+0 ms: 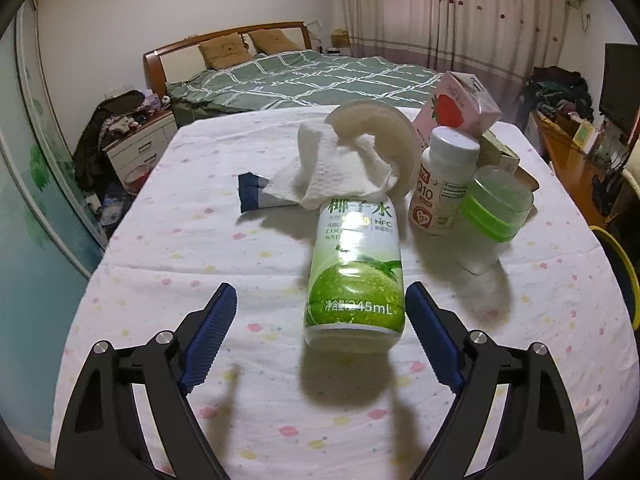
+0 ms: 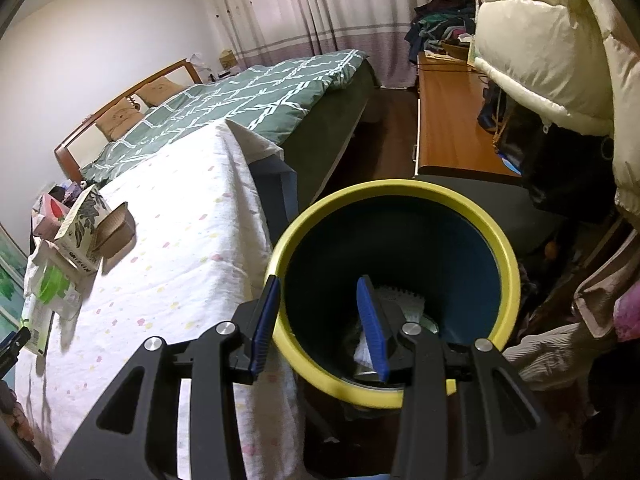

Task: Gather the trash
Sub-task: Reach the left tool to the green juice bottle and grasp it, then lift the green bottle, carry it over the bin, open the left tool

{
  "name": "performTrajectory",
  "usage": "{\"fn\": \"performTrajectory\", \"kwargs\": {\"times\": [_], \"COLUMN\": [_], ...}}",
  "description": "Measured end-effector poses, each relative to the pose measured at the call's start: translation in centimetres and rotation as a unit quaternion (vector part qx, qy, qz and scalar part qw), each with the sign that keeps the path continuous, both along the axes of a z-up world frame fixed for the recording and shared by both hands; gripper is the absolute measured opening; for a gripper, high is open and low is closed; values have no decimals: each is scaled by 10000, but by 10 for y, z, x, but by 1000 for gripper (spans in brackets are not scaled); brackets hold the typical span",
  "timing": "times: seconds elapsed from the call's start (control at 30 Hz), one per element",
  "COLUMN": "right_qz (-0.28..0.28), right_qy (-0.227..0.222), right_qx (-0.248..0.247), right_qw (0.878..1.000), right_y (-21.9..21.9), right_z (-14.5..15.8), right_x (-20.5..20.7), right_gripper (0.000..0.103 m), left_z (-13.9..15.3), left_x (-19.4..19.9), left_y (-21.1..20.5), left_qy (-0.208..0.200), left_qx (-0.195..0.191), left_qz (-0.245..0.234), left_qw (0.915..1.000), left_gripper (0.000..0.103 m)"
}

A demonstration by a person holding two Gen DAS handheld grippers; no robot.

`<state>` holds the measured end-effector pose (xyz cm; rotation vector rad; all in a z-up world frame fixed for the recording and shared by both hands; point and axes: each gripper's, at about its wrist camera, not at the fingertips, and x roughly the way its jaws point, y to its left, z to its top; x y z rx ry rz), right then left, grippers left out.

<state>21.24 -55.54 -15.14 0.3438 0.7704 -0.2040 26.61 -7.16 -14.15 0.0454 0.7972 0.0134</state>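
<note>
Left wrist view: the left gripper stood with its jaws wide apart and nothing between the pads, hovering over the cloth-covered desk. A coconut water can lay on its side on the desk, its base toward the camera, close to the right finger but not clamped. A crumpled paper towel rested on the can's far end, against a tilted paper bowl. A blue-and-grey wrapper lay just left of the towel. To the right stood a white supplement bottle, a green-lidded clear container and a pink strawberry carton.

Right wrist view: the right gripper was partly open and held nothing; its left finger sat outside the yellow rim of a blue trash bin, its right finger inside. White paper scraps lay at the bin's bottom. The bin stood just beside the desk's edge; a patterned cardboard box sat open on the desk, well apart from the bin
</note>
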Motion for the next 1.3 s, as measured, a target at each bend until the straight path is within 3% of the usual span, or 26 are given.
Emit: {"fn": "performTrajectory", "kwargs": {"times": [0.23,0.47,0.53,0.77,0.93,1.17,1.3], "right_qz": [129,102,111,118,174,216,198], "right_qy": [10,-38,-53,-151,-188,-187,-164], "right_qx": [-59,-24,-16,9,20,30,27], "right_qw": [9999,9999,9999,9998,9997,9996,9997], "right_y": [12,13,12,12,17,21,21], "right_z": [1,3,3,9,12,11,11], "right_x": [1,-2,-3,-8,-7,-8,-8], "right_gripper": [38,38,38,38,38,38,38], "left_z": [-13,-13,-9,40,70,86,96], "left_x": [1,-1,-6,-38,-55,-58,-66], "left_y": [-5,-12,-10,-18,-17,-8,-2], "left_qy": [34,74,45,-626,-881,-984,-1071], "left_qx": [29,300,306,812,908,825,553], "left_qz": [-118,-177,-231,-688,-900,-976,-1049], "left_qw": [9999,9994,9993,9923,9879,9869,9872], "left_gripper": [85,55,54,54,53,53,53]}}
